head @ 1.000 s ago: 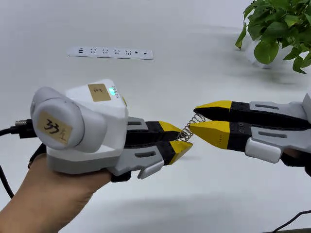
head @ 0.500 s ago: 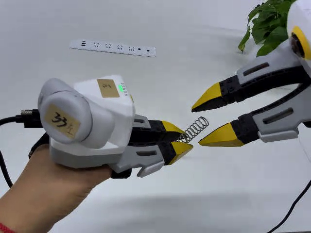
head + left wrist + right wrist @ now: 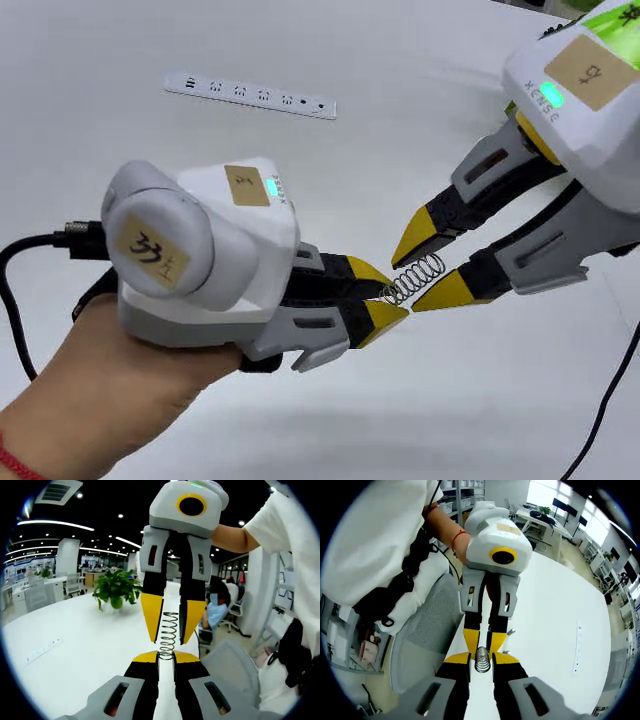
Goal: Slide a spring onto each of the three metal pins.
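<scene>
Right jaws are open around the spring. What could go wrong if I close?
The left gripper pinches the spring by one end only, so a push from the right gripper could pivot it or pop it free. Both hang above the table; a dropped spring might bounce away. Hard closing may squash the coils.

The left gripper [image 3: 388, 298] is wearing a white-and-grey shell, black yellow-tipped jaws and a tan sticker [image 3: 150, 255] marked 33, trailing a black cable [image 3: 30, 250]. The right gripper [image 3: 412, 283] is showing matching colours and a green light [image 3: 551, 95]. The person is wearing a white sleeve [image 3: 280, 525] and a red wrist cord [image 3: 456, 539].
</scene>
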